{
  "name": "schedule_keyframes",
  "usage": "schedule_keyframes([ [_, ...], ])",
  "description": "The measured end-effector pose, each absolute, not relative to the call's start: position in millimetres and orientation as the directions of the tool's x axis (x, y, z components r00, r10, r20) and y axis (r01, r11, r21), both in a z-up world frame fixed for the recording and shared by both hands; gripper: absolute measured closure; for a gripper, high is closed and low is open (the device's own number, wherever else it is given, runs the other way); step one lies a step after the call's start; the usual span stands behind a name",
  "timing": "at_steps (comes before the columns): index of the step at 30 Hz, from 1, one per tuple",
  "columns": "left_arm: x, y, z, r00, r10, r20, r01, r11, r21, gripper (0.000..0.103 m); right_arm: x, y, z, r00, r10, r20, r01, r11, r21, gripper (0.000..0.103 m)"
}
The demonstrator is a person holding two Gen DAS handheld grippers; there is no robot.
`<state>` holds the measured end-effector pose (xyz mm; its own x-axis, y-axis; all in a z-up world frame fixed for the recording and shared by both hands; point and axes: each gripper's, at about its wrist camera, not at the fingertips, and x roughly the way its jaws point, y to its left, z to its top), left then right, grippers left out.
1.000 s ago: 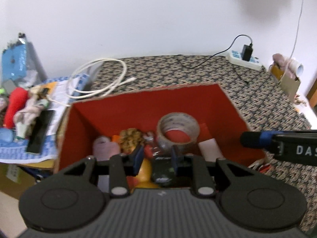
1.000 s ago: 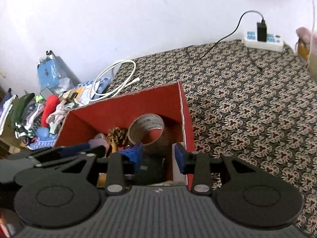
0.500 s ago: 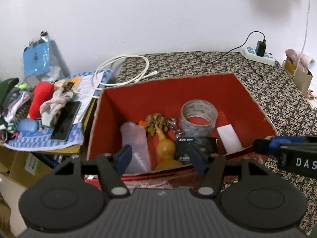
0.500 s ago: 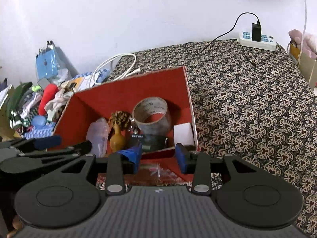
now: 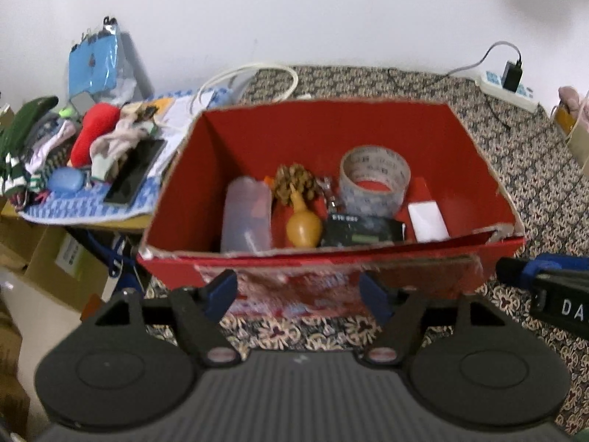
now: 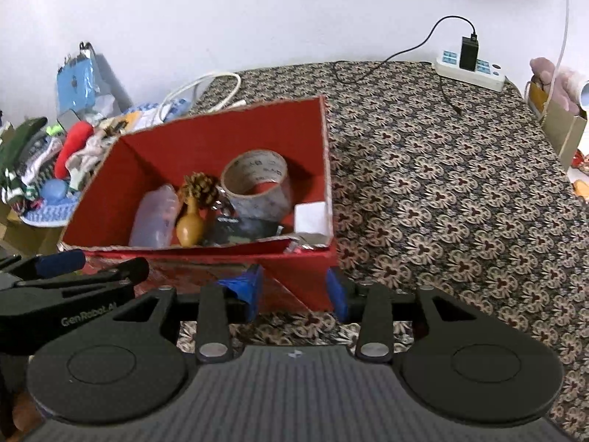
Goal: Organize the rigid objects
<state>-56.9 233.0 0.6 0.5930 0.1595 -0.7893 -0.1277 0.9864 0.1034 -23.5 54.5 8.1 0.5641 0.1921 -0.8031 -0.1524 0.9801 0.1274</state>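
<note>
A red cardboard box (image 5: 331, 129) (image 6: 206, 143) stands on the patterned cloth. Inside lie a tape roll (image 5: 373, 180), a pine cone (image 5: 294, 182), a yellow gourd (image 5: 303, 221), a translucent bottle (image 5: 244, 217), a black device (image 5: 362, 230) and a white block (image 5: 427, 219). My left gripper (image 5: 298, 294) hangs just in front of the box's near wall, its jaws opening, nothing between them. My right gripper (image 6: 294, 291) is by the box's near right corner, jaws opening; the corner shows between the fingers, but the pads do not touch it.
Left of the box, a heap of clothes, a red plush (image 5: 92, 132), a phone (image 5: 136, 171) and a white cable (image 5: 250, 73) crowd a low stand. A power strip (image 6: 471, 68) with a charger sits at the back right. A paper bag (image 6: 563, 129) stands at the right edge.
My left gripper has opened, left the black device in the box, and pulled back out to the front. The right gripper has also drawn back and widened slightly.
</note>
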Motion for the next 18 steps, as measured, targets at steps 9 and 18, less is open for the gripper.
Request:
schedule_keyframes([
  [9, -63, 222, 2, 0.584, 0.199, -0.787, -0.171, 0.978, 0.12, 0.008, -25, 45, 10, 0.553, 0.17, -0.816, -0.133, 0.984, 0.116, 0.079],
  [18, -59, 225, 21, 0.602, 0.234, -0.763, -0.211, 0.969, 0.13, 0.007, -22, 49, 23, 0.559, 0.182, -0.809, -0.19, 0.978, 0.089, 0.079],
])
